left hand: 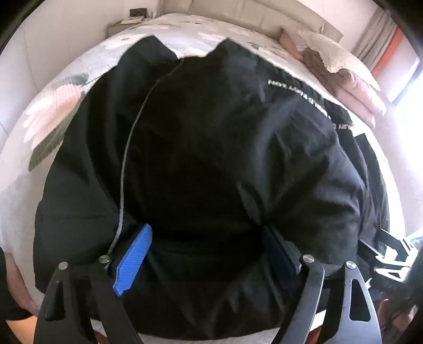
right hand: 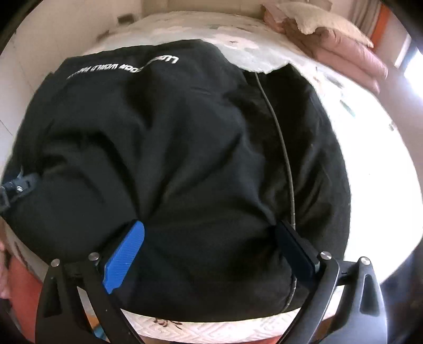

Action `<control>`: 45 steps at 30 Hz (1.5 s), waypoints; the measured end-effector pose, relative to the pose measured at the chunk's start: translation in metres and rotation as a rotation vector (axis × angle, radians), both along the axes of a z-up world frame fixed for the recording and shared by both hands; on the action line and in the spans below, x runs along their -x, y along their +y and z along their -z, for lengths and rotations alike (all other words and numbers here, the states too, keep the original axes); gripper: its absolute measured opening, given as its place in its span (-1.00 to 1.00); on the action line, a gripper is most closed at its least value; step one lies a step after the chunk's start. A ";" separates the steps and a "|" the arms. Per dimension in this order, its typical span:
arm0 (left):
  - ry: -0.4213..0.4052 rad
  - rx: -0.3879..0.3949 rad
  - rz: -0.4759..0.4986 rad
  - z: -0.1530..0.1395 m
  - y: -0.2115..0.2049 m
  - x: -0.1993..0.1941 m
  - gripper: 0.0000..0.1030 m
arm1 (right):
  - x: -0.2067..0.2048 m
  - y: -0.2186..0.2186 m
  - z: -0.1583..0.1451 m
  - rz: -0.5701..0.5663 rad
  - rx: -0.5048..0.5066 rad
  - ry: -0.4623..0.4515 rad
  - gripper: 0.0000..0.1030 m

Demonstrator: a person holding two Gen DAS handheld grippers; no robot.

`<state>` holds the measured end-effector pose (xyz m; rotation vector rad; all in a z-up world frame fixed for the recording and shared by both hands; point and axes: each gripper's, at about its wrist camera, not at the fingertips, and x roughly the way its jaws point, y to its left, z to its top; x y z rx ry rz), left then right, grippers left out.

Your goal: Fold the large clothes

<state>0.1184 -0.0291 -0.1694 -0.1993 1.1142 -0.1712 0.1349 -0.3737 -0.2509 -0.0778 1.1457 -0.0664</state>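
Observation:
A large black padded jacket [left hand: 211, 132] lies spread on the bed and fills both views. White lettering [left hand: 298, 95] runs across it, and a grey zipper line [left hand: 127, 158] curves down its left side. My left gripper [left hand: 206, 230] points down at the jacket's near part, jaws wide, with a bulge of black fabric between the blue pads [left hand: 134, 254]. In the right wrist view the jacket [right hand: 171, 145] shows its lettering [right hand: 121, 68] and zipper [right hand: 285, 158]. My right gripper [right hand: 208, 225] is likewise wide apart over the near edge, with fabric bulging between its pads [right hand: 124, 256].
The bed's floral sheet [left hand: 53, 105] shows around the jacket, bright white on the right [right hand: 370, 172]. Folded pink bedding and a cream pillow [left hand: 351, 87] [right hand: 351, 60] lie at the far right corner. The mattress edge [right hand: 211, 325] is just below the grippers. A nightstand [left hand: 124, 23] stands far left.

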 end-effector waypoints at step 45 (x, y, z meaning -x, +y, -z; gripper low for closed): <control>-0.383 -0.393 0.019 -0.187 -0.058 0.106 0.67 | 0.066 0.008 -0.152 0.150 -0.127 -0.277 0.99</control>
